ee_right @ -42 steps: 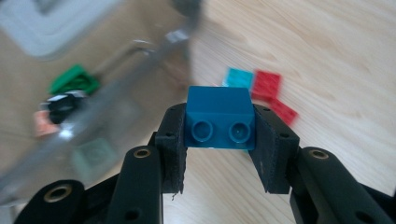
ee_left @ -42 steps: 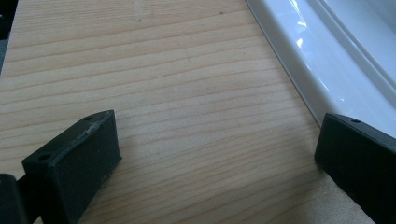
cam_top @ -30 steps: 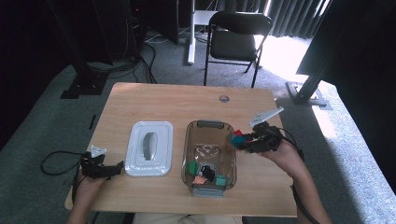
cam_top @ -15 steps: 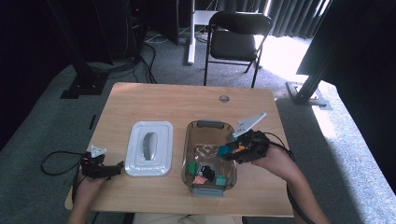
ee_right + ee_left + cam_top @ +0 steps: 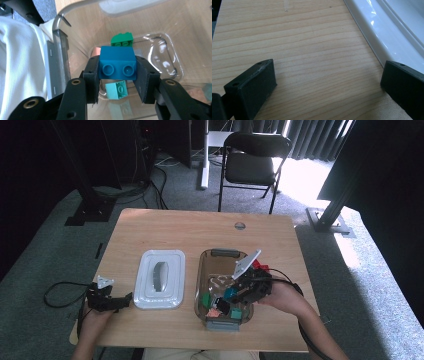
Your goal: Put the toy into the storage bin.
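I have the blue two-stud brick point(image 5: 117, 65) clamped between my right gripper point(image 5: 117, 75) pads, over the near end of the clear bin point(image 5: 206, 270), above a green brick point(image 5: 122, 40) and a mint one point(image 5: 116, 90). My left gripper point(image 5: 322, 82) sits wide apart at the table's point(image 5: 190, 227) near-left corner, beside the white lid point(image 5: 160, 279).

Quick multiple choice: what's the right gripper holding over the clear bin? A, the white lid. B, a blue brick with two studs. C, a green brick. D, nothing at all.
B: in the right gripper view the right gripper has its two black jaws pressed on either side of the blue brick, above the clear bin; the green brick lies loose below.
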`<state>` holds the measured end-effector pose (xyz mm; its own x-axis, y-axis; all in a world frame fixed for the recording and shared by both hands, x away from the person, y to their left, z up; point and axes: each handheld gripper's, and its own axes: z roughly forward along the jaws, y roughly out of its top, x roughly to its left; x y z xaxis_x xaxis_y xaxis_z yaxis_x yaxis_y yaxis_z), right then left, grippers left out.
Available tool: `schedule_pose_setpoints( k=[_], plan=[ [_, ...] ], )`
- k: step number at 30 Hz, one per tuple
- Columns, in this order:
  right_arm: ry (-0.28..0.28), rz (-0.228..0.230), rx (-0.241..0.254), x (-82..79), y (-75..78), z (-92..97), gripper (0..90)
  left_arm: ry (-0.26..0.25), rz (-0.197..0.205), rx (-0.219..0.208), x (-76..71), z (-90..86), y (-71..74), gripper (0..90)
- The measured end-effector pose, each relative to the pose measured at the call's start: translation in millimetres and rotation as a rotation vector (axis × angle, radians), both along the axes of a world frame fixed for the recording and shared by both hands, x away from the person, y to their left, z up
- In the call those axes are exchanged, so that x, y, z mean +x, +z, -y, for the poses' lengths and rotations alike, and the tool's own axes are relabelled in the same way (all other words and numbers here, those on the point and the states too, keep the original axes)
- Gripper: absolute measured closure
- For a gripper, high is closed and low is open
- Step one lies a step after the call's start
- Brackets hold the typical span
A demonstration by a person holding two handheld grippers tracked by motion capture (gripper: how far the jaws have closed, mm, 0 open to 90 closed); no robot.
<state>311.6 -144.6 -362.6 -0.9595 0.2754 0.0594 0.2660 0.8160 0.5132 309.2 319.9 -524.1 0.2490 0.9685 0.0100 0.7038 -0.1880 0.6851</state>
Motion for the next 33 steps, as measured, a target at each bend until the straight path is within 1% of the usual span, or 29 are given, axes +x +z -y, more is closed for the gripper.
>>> schedule_pose_setpoints(
  k=[2,8,13,17,22,25,27,29,33],
  plan=[
    [0.012,-0.011,-0.010,0.5,-3.5,-3.2,58.5,0.000,0.000,0.000,0.0,0.0,0.0,0.5],
    [0.041,-0.038,-0.063,-0.5,-13.4,-15.6,58.6,0.000,0.000,0.001,0.0,0.0,0.0,0.5],
    [0.079,-0.061,-0.109,-2.3,-24.2,-26.9,58.5,0.000,0.000,0.000,0.0,0.0,0.0,0.5],
    [0.091,-0.074,-0.138,-2.0,-29.6,-32.8,58.6,0.000,0.000,0.000,0.0,0.0,0.0,0.5],
    [0.090,-0.081,-0.177,-0.9,-36.1,-37.4,58.5,0.000,0.000,0.000,0.0,0.0,0.0,0.5],
    [0.109,-0.085,-0.204,-1.8,-39.9,-39.8,58.5,0.000,0.000,0.000,0.0,0.0,0.0,0.5],
    [0.112,-0.085,-0.225,-1.8,-42.3,-41.3,58.5,0.000,0.000,0.000,0.0,0.0,0.0,0.5],
    [0.113,-0.093,-0.233,-1.3,-43.9,-42.3,58.6,0.000,0.000,0.000,0.0,0.0,0.0,0.5],
    [0.129,-0.088,-0.265,-1.9,-45.1,-45.5,58.5,0.000,0.000,0.001,0.0,0.0,0.0,0.5]
  ],
)
